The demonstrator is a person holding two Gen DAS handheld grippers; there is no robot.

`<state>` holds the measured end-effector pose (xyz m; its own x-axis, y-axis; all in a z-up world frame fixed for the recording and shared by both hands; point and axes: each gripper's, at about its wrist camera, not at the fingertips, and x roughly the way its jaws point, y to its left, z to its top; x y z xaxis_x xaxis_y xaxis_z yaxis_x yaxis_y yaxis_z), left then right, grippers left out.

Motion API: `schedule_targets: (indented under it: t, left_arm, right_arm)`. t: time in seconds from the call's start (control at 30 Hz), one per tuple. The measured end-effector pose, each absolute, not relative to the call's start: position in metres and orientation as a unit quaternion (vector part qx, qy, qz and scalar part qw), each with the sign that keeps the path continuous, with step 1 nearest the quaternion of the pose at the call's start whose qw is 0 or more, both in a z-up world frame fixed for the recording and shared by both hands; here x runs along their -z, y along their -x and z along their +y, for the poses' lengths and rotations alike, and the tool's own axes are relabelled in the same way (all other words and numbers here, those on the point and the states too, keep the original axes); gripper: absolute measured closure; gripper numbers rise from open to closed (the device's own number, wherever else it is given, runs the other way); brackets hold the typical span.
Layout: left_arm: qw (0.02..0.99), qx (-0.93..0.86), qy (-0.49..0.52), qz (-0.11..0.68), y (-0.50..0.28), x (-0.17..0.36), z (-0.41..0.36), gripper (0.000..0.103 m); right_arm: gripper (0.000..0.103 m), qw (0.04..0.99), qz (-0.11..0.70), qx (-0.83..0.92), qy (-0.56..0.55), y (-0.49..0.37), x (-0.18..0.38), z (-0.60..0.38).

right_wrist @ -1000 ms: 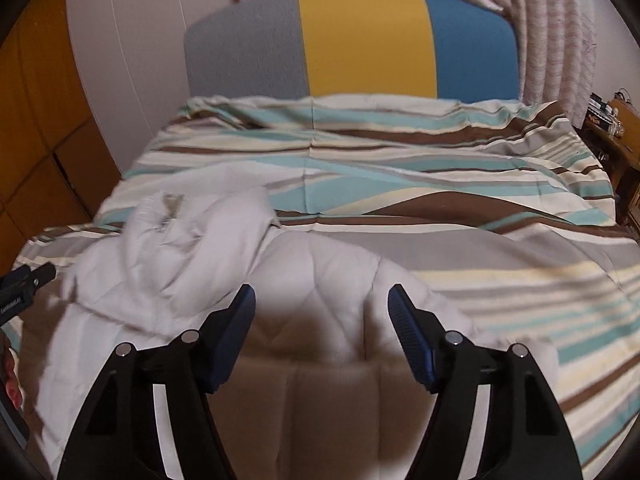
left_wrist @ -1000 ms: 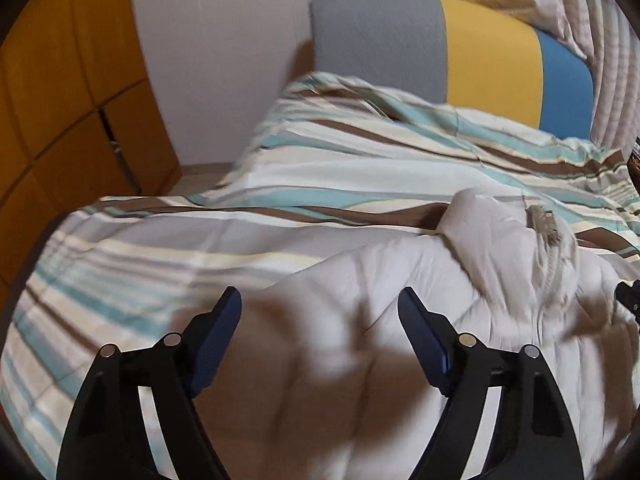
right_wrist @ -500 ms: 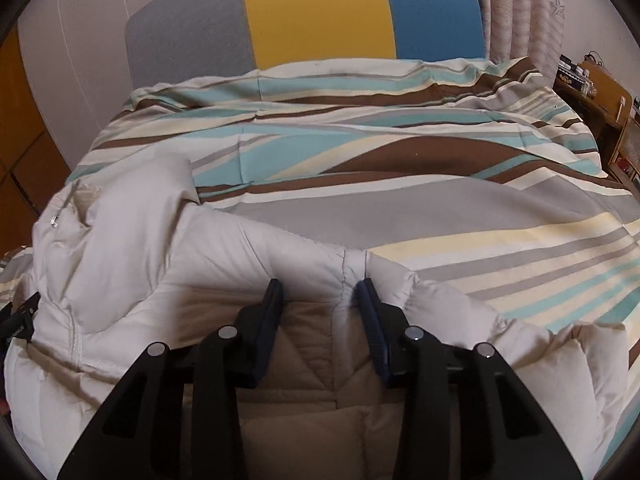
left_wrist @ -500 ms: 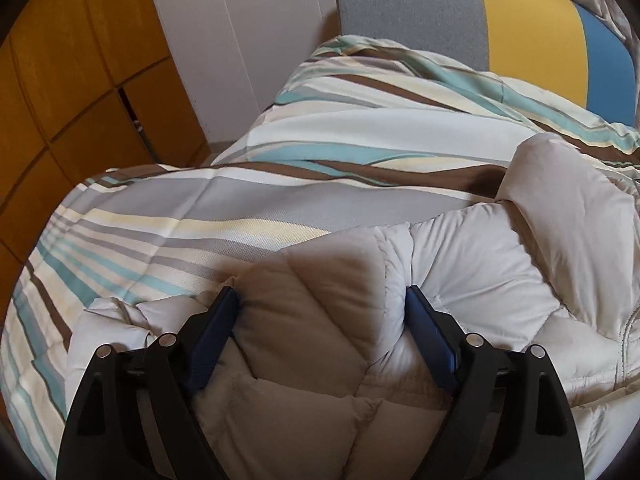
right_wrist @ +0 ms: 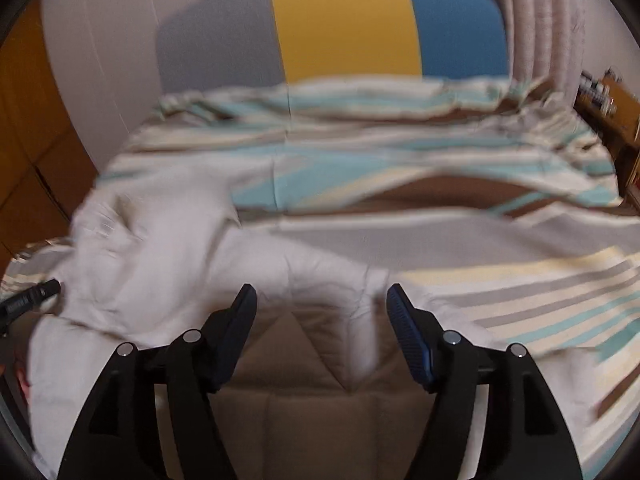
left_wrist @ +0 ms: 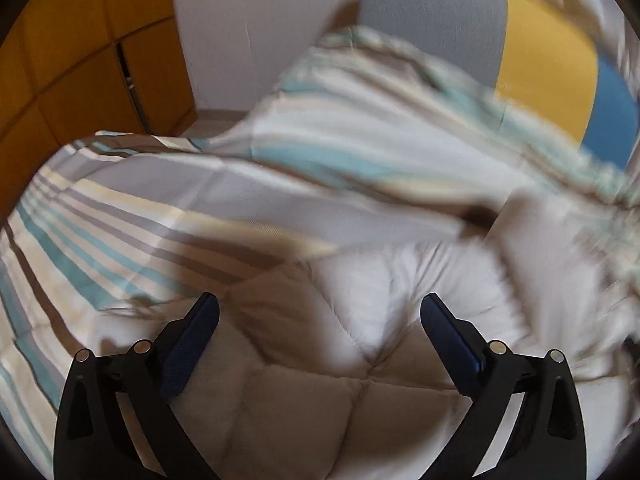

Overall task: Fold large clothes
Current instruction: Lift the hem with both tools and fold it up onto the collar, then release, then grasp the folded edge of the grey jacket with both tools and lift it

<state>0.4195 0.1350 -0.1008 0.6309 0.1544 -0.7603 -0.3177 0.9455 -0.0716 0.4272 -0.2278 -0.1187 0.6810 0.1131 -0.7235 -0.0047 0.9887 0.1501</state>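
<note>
A pale beige quilted puffer jacket (left_wrist: 304,392) lies spread on the striped bed, its bunched hood end towards the right of the left wrist view. My left gripper (left_wrist: 319,304) hovers over the jacket's near edge. Its jaws are opening wide, and the blue pads stand clear of the padding below. In the right wrist view the jacket (right_wrist: 160,248) fills the left and lower part. My right gripper (right_wrist: 321,294) is over a raised fold of it. Those jaws are opening too, and the fold sits between the pads without being pressed. Both views are blurred.
A duvet (right_wrist: 440,184) striped in teal, brown, grey and cream covers the bed. Behind it stands a grey, yellow and blue headboard (right_wrist: 344,24). Orange wooden cabinets (left_wrist: 80,60) line the left wall. A curtain and a small side table (right_wrist: 612,108) with items are at right.
Half a second ago both grippers had a jacket fold between their jaws, the right one pinched narrow. Both jaws have since spread apart and let the fold go, and the jacket has settled.
</note>
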Motion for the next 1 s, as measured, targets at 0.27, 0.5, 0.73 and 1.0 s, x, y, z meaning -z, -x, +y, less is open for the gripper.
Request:
schedule_targets:
  t: [0.27, 0.5, 0.73, 1.0]
  left_arm:
    - [0.921, -0.126, 0.177, 0.323, -0.333, 0.056, 0.165, 0.003]
    - [0.92, -0.111, 0.08, 0.366, -0.244, 0.092, 0.145, 0.003]
    - [0.914, -0.061, 0.101, 0.388, -0.168, 0.121, 0.137, 0.003]
    - [0.921, -0.065, 0.067, 0.379, -0.109, 0.13, 0.129, 0.003]
  right_arm:
    - [0.035, 0.911, 0.394, -0.057, -0.111, -0.349, 0.081, -0.257]
    - [0.029, 0.895, 0.434, -0.047, -0.09, -0.265, 0.098, -0.272]
    - [0.022, 0.889, 0.448, -0.037, -0.089, -0.197, 0.108, -0.284]
    - [0.019, 0.893, 0.442, -0.041, -0.074, -0.135, 0.105, -0.287]
